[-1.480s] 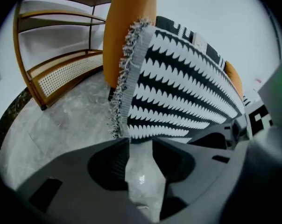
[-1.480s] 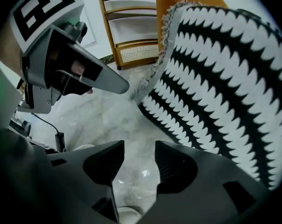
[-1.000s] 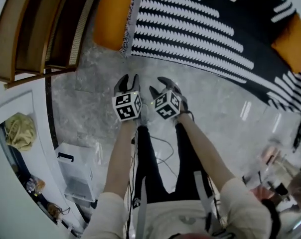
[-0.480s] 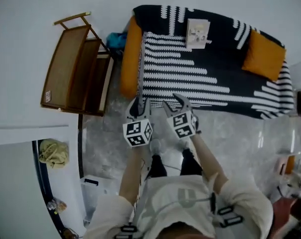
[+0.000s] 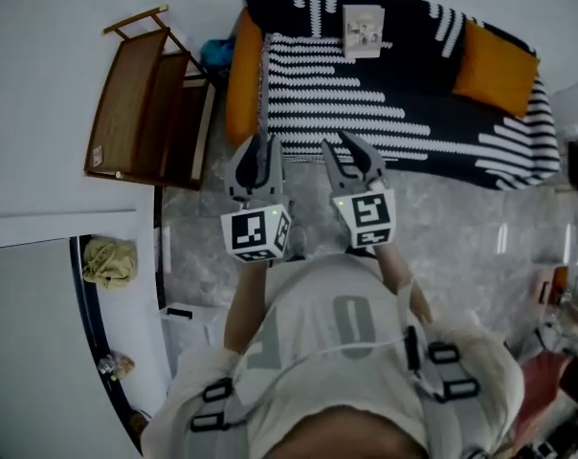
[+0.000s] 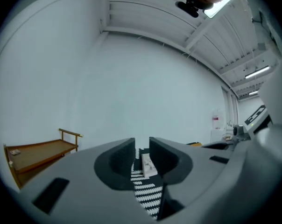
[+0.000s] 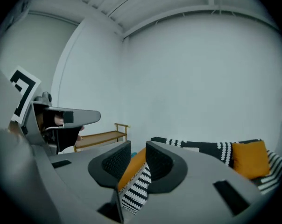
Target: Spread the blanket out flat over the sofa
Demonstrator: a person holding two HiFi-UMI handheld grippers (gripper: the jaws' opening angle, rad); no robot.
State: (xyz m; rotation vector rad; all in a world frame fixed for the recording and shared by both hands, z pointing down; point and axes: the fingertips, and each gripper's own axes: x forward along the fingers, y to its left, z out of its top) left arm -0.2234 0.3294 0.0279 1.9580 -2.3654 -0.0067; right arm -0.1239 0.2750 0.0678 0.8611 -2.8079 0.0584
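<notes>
The left hand-held gripper (image 5: 256,147) and the right hand-held gripper (image 5: 344,149) are raised side by side in front of the person's chest, close together but not touching, both pointing forward. The jaws of each are closing, with a narrow gap left between the pads and nothing held in either one. In the left gripper view (image 6: 142,143) and the right gripper view (image 7: 138,148), only distant furniture shows through the gaps.

The black blanket with white zigzag stripes (image 5: 366,113) lies ahead of both hand-held grippers and apart from them, draped over the seat and back of the orange sofa (image 5: 239,84). The sofa shows bare only at its rounded arm, ahead and slightly left of the left hand-held gripper. An orange square cushion (image 5: 493,57) sits at the far right end of the blanket, well to the right of the right hand-held gripper. A small pale box-like thing (image 5: 363,31) rests on the blanket at the backrest. A brown wooden trolley (image 5: 141,103) stands to the left of the left hand-held gripper, beside the sofa arm. Below both hand-held grippers is the grey marbled floor (image 5: 452,242).
</notes>
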